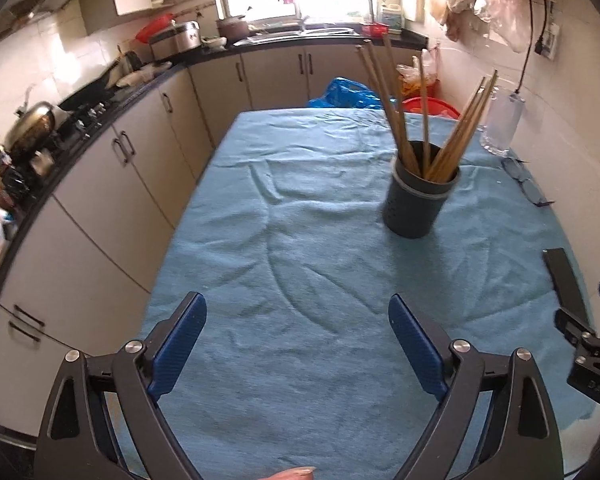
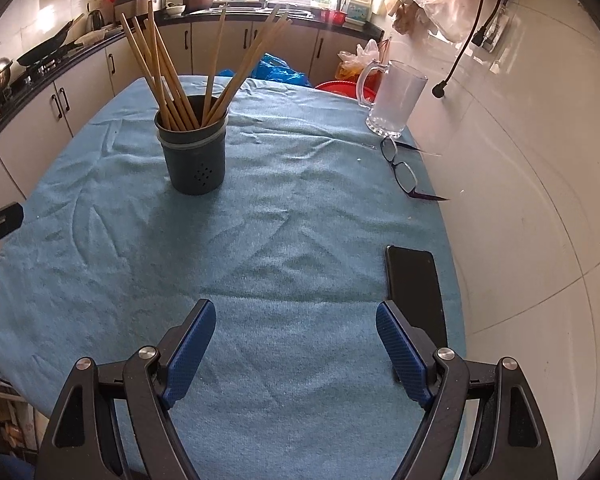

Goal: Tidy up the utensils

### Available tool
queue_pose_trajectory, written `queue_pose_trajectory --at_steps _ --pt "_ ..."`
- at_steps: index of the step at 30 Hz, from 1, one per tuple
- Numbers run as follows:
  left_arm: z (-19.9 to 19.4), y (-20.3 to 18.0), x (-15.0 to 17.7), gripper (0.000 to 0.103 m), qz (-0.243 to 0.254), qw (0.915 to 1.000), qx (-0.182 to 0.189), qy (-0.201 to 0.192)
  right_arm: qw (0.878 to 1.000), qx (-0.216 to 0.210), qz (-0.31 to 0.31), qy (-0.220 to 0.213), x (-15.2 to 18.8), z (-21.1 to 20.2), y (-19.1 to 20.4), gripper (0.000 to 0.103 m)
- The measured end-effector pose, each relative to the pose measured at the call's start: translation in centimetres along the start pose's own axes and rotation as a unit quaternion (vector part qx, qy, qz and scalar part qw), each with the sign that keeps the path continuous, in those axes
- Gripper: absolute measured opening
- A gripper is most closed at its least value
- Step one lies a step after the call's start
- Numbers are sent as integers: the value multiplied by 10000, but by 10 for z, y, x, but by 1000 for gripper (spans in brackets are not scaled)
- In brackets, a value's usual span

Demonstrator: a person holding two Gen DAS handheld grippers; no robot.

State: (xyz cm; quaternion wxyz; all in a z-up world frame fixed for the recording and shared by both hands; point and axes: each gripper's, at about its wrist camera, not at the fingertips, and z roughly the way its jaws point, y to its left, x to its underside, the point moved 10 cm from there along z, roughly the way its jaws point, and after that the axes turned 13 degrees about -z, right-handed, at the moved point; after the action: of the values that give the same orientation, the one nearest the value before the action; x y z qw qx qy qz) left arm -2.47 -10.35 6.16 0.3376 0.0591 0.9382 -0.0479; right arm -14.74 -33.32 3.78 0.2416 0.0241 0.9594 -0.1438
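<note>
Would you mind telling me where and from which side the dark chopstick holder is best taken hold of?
Probably around the round wall of the holder, below its pale band, coming in level from the near side. It stands upright, and the chopsticks fan out above the rim, blocking a grip from the top.

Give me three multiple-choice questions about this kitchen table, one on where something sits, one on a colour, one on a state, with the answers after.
1. Where do the eyeglasses lie?
A. inside the holder
B. on the cloth between the glass mug and the phone
C. on the counter

2. What colour is the tablecloth?
A. red
B. white
C. blue

3. How does the right gripper stand?
A. open, nothing between its pads
B. shut on a chopstick
C. shut on the mug

Answers: B, they rest near the wall side, below the mug; C, the cloth is light blue; A, only cloth shows between the pads, and the chopsticks stand in the holder.
</note>
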Motion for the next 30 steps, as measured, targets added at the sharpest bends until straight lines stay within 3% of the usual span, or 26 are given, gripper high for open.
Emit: queue_pose_trajectory --at_steps 6,24,30 --pt "1 4 1 92 174 9994 -303 57 10000 -10 -18 8 0 1 0 86" --pt "-2 1 4 92 121 9999 -74 92 9999 -47 -95 -2 -4 4 6 86" --pt "-10 1 -2 92 12 9999 82 -65 9996 10 41 -292 -14 -7 1 86"
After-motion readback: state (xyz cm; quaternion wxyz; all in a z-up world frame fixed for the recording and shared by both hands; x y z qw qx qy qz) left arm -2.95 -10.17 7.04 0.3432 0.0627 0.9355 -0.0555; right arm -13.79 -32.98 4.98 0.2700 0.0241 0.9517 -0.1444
